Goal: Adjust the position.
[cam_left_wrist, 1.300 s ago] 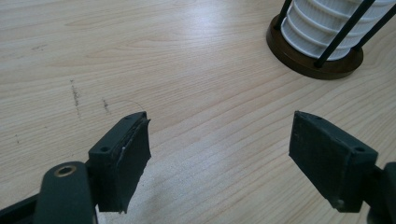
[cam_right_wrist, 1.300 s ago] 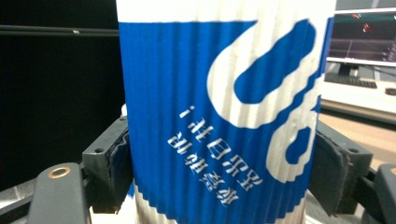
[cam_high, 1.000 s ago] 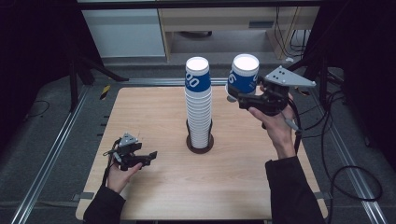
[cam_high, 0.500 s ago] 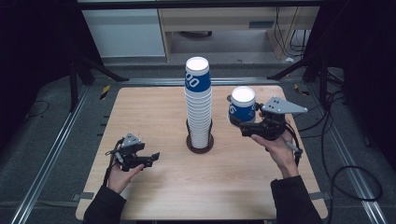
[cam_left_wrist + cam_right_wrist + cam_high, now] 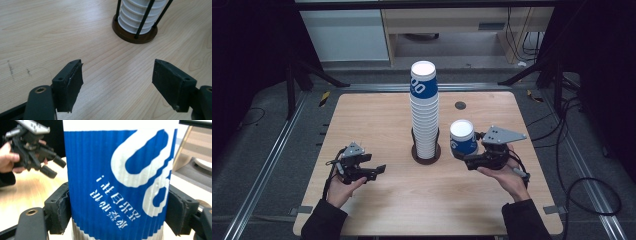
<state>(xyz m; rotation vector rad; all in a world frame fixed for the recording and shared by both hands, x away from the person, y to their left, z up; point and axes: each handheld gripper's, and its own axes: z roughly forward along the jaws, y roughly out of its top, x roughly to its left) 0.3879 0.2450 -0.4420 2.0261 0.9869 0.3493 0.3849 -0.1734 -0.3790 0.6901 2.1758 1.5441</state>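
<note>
**Cup clamped upside down, right of the stack**

While I look down from the high view, my right gripper is clamped on a blue cup, standing vertical with its white base up, low over the table. The cup stack in its holder stands just left of it, apart, and my right hand is the nearer one. My left gripper rests at the near left.

From the left gripper view, my jaws stand wide apart over bare wood, nothing between them; the holder's base lies ahead to the right.

From the right gripper view, both pads press the cup's ribbed wall, its print inverted. I judge the next move is straight down.
</note>
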